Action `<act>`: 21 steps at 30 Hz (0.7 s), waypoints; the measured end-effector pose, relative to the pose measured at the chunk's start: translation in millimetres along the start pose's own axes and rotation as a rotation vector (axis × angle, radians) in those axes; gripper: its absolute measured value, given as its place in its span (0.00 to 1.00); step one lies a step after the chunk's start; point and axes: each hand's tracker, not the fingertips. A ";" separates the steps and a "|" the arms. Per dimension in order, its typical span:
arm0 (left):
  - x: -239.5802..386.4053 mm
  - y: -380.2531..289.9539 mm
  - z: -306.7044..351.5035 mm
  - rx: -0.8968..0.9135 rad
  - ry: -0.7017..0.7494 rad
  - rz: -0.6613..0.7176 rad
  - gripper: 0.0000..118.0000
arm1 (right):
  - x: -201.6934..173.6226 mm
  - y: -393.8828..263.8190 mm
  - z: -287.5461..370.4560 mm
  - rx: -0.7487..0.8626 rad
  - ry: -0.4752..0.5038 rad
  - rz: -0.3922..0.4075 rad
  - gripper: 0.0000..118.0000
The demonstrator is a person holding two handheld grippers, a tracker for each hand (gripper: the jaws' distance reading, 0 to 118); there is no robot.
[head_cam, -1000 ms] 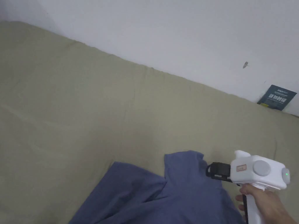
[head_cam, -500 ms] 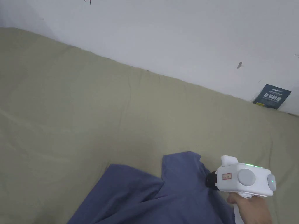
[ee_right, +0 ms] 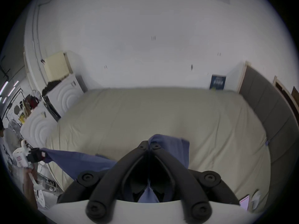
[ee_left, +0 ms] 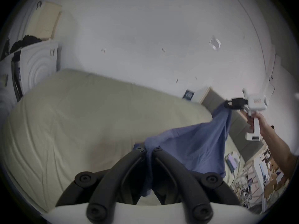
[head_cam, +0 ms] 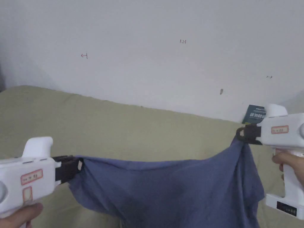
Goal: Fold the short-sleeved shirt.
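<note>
The blue shirt (head_cam: pixel 166 190) hangs stretched between the left gripper (head_cam: pixel 79 165) and right gripper (head_cam: pixel 241 133), each clamped on an edge, the bed (head_cam: pixel 118 130) below and beyond them.

Your head view faces the wall (head_cam: pixel 166 59) across the bed (head_cam: pixel 118 124); both gripper views, close behind their jaws, share them.

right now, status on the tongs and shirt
Left tongs shut on blue shirt. Right tongs shut on it too. Shirt stretched between them above bed.
</note>
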 end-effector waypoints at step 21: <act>123.8 320.4 7.7 0.391 0.230 -0.208 0.03 | -4.1 228.3 153.9 0.587 -0.067 -0.014 0.01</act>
